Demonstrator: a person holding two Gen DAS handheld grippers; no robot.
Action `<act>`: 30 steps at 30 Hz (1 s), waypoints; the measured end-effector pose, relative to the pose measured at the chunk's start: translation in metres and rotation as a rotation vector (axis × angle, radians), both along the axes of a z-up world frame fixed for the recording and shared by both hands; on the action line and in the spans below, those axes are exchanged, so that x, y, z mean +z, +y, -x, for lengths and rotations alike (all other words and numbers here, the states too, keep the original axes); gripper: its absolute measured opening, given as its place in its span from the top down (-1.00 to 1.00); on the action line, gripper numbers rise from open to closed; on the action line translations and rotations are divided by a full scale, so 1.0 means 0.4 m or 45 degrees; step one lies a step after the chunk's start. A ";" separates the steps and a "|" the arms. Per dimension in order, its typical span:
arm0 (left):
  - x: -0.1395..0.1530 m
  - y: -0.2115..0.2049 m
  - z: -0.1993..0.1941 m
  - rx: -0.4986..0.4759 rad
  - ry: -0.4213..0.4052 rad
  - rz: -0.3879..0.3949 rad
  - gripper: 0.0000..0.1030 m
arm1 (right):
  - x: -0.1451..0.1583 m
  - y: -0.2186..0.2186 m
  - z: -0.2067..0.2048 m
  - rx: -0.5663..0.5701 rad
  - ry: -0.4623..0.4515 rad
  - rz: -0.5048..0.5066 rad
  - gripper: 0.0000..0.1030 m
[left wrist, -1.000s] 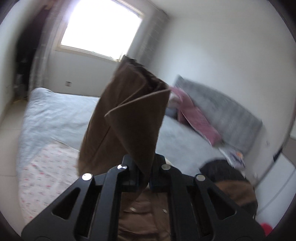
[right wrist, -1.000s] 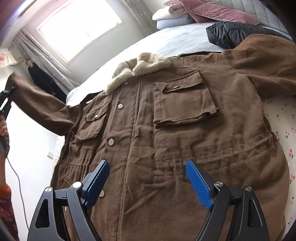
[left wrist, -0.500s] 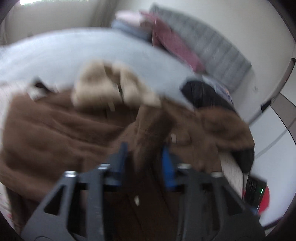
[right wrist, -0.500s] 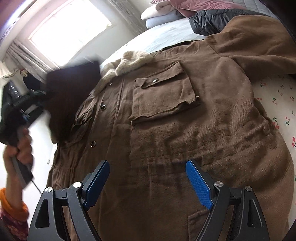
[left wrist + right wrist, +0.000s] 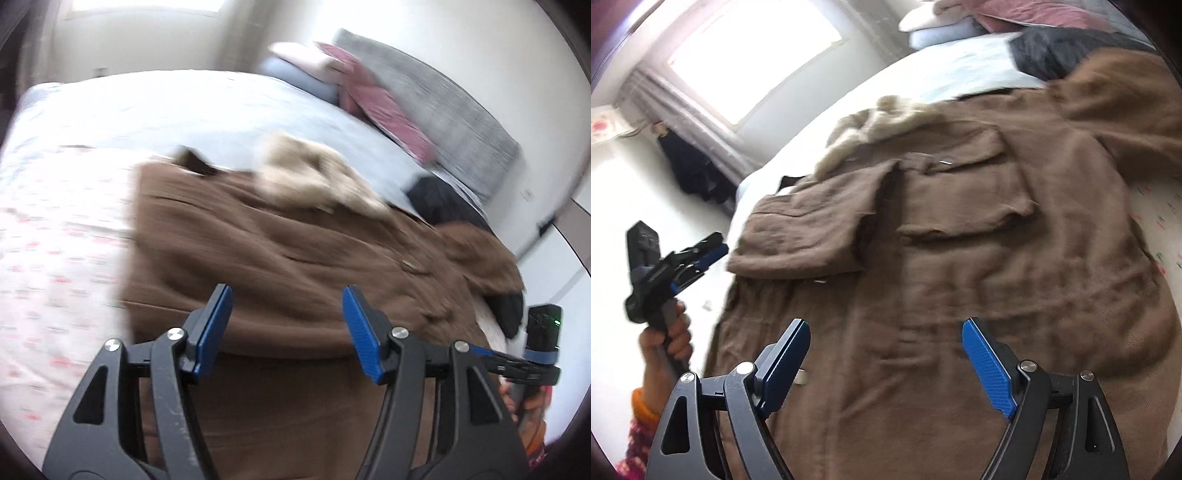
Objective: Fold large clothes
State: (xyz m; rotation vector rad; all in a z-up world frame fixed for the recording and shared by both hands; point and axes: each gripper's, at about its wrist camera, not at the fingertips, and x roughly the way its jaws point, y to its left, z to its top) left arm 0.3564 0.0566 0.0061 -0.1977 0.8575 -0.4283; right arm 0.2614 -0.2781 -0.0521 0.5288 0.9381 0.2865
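A brown coat (image 5: 960, 229) lies spread on a bed (image 5: 155, 110), one sleeve (image 5: 809, 225) folded across its chest, half on a floral sheet (image 5: 55, 258). Pillows (image 5: 332, 74) lean on a grey headboard (image 5: 443, 110); a window (image 5: 753, 55) lights the white room. The left gripper (image 5: 286, 328) is opening, nothing between its jaws; the right gripper (image 5: 884, 365) hangs open above the coat.
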 end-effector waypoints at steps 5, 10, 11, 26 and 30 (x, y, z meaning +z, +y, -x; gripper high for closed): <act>-0.007 0.179 -0.011 0.224 0.026 0.111 -0.23 | 0.012 0.051 -0.135 0.042 0.072 -0.043 -0.66; -0.089 0.240 -0.051 0.299 0.107 0.279 -0.23 | -0.028 0.089 -0.292 0.000 0.117 0.017 -0.65; -0.104 0.241 -0.063 0.302 0.114 0.305 -0.23 | -0.042 0.097 -0.325 -0.014 0.132 0.043 -0.64; -0.234 0.247 -0.063 0.053 0.198 0.403 0.57 | 0.064 0.194 -0.441 -0.079 -0.207 0.534 0.78; -0.247 0.197 -0.044 -0.054 0.273 0.209 0.74 | 0.038 0.126 -0.488 -0.229 -0.061 0.737 0.77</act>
